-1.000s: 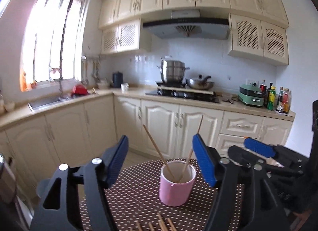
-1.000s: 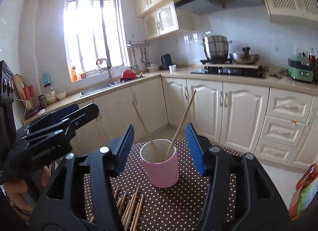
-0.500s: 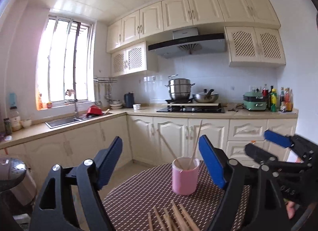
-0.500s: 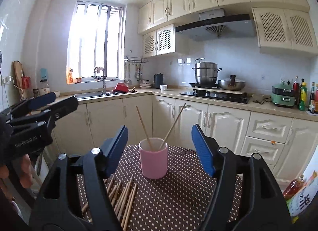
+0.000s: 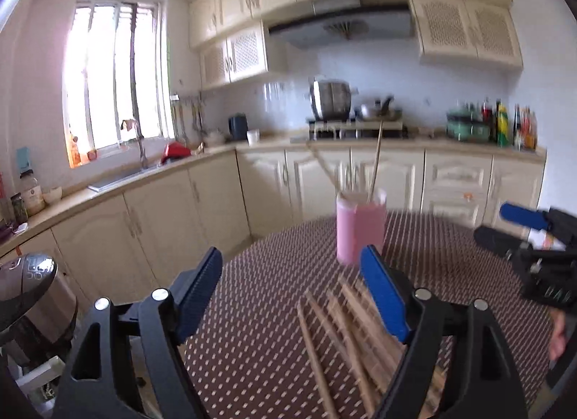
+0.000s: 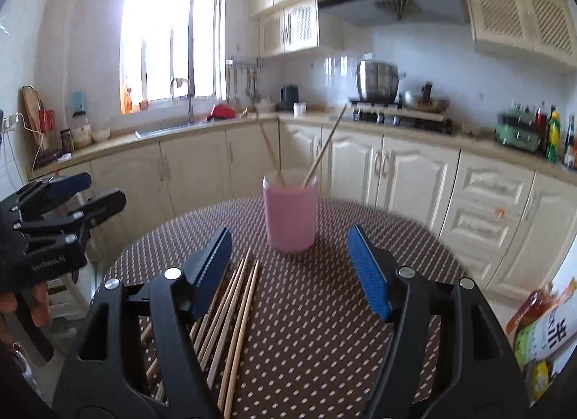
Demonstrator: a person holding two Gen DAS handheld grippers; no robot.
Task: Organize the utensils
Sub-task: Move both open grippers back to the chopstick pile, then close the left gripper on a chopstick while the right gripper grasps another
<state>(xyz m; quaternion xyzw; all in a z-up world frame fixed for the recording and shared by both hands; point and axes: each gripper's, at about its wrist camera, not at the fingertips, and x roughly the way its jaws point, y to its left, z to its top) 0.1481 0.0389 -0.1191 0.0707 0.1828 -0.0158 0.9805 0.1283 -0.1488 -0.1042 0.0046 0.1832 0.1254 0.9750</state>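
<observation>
Left gripper (image 5: 294,292): jaws stand wide apart with nothing between the pads; they have just been opening. It points slightly downward over the near edge of the tabletop (image 5: 259,347). Its right finger covers part of the loose chopsticks (image 5: 346,332), which lie on the dotted cloth in a fanned bundle and run out of view at the bottom. The left view is motion-blurred, so a count of sticks cannot be made there.

Right gripper (image 6: 290,271): jaws likewise apart and empty, having just been opening, tilted slightly downward. The chopsticks (image 6: 234,310) lie just beside and partly under its left finger; their near ends are hidden behind the gripper body.

Each gripper shows at the edge of the other's view: the right one at the right edge (image 5: 533,235), the left one at the left edge (image 6: 54,209), with fingers of the person's hand (image 6: 39,301) partly seen below it.

Beyond the chopsticks, clear of both grippers, a pink cup (image 6: 290,215) stands upright on the tabletop. Two chopsticks (image 6: 324,146) lean in it, crossing outward. Their lower ends are hidden inside.
</observation>
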